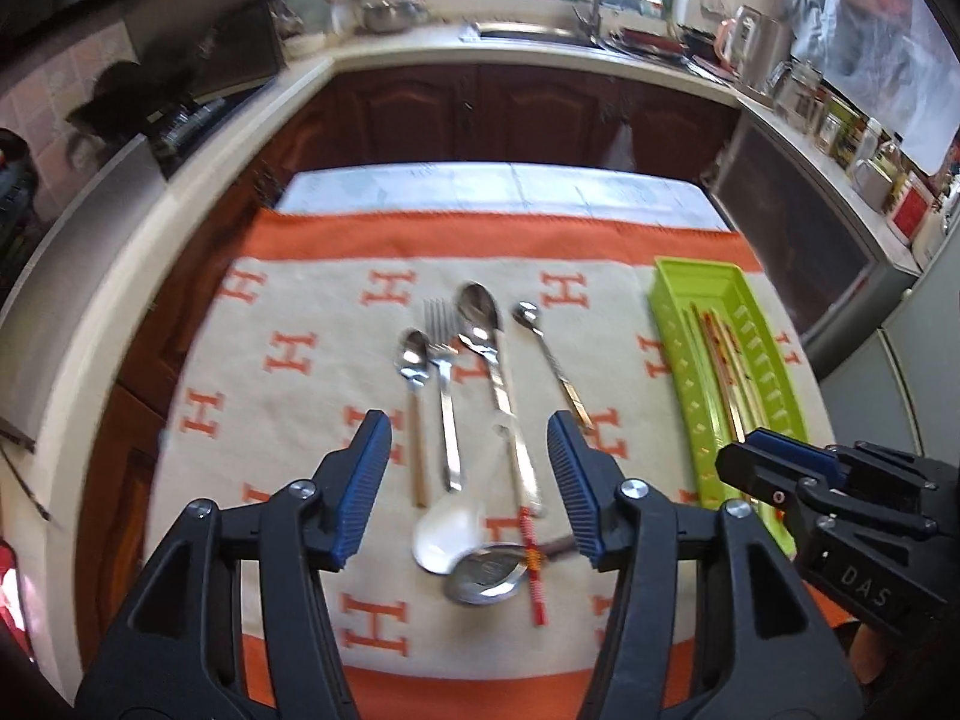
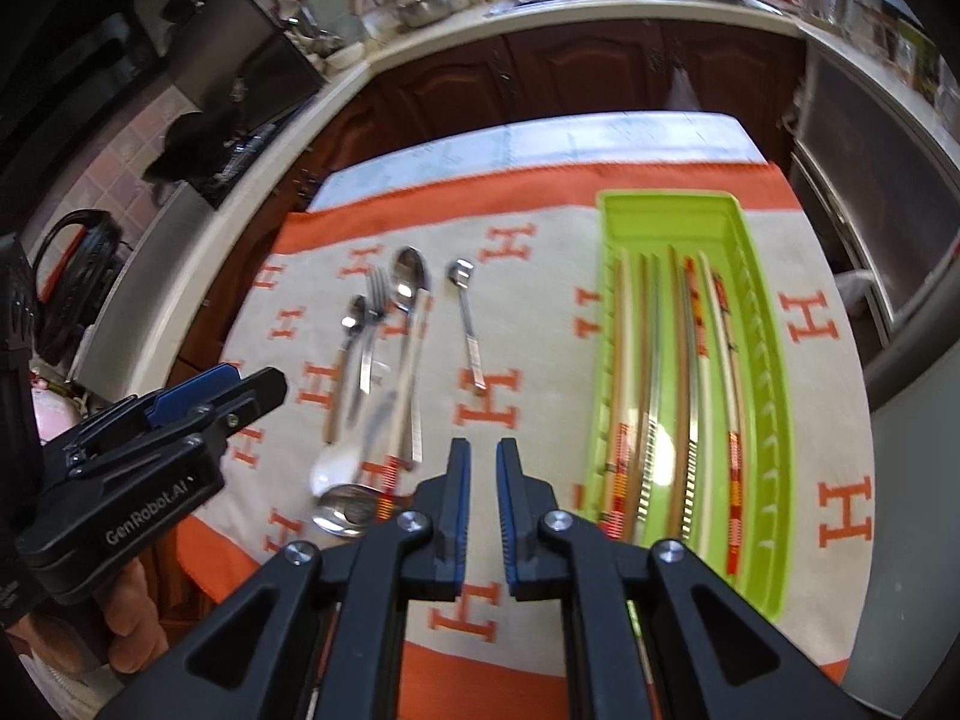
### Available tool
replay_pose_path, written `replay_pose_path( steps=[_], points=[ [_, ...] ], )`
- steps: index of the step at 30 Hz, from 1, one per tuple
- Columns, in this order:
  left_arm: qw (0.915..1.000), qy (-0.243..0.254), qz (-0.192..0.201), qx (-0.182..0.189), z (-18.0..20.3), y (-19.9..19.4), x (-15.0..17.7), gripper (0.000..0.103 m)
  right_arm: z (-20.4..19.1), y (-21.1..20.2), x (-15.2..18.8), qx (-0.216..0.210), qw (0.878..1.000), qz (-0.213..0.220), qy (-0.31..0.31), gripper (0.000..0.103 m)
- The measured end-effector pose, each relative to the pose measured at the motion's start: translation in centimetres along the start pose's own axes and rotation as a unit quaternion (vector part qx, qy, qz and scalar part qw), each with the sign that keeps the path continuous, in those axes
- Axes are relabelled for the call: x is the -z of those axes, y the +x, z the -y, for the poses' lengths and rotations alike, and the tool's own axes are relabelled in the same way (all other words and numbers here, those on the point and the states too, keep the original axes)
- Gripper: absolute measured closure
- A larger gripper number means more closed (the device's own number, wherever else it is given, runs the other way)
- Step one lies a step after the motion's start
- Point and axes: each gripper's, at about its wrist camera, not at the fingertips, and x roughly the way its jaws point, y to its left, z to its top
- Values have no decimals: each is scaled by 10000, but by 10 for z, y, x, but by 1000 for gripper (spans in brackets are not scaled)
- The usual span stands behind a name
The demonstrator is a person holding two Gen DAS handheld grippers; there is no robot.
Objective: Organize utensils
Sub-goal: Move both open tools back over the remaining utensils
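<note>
Several utensils lie on the orange-and-cream cloth (image 1: 288,396): a fork (image 1: 441,336), a large spoon (image 1: 480,312), two small spoons (image 1: 414,354), a white ceramic spoon (image 1: 444,540), a metal spoon (image 1: 486,576) and a red-patterned chopstick (image 1: 534,570). My left gripper (image 1: 468,426) hovers above them, open and empty. A lime-green tray (image 2: 672,204) on the right holds several chopsticks (image 2: 690,360). My right gripper (image 2: 483,450) hangs over the cloth just left of the tray, its jaws a narrow gap apart with nothing between them. Each gripper shows in the other's view: right gripper (image 1: 756,456), left gripper (image 2: 240,384).
A kitchen counter (image 1: 384,54) with a sink (image 1: 528,33) wraps around behind the table, above dark wooden cabinets (image 1: 480,108). Jars line the right counter (image 1: 840,120). A person's hand (image 2: 132,618) holds the left gripper.
</note>
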Motion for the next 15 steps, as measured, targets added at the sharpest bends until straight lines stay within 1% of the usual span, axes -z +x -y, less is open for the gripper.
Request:
replay_pose_path(
  steps=[1,2,5,9,12,15],
  points=[
    [10000,-24,50,-41,-6,-2,-1,52,-6,-1,-2,-16,10000,38,-49,82],
    [9999,-54,77,-61,-11,-4,-1,51,-10,-2,-4,-17,9999,69,-86,81],
    [9997,-170,145,-137,-31,-3,-2,51,-25,1,-10,-72,9997,98,-233,81],
    [9988,-331,212,-276,-56,9,0,51,-46,15,-18,-138,9989,-14,-445,81],
    [9981,-446,143,-396,-76,30,3,51,-58,34,-24,-129,9984,-163,-524,81],
    [9978,-578,-98,-310,-92,55,8,51,-66,56,-29,-59,9977,-342,-574,81]
  ],
)
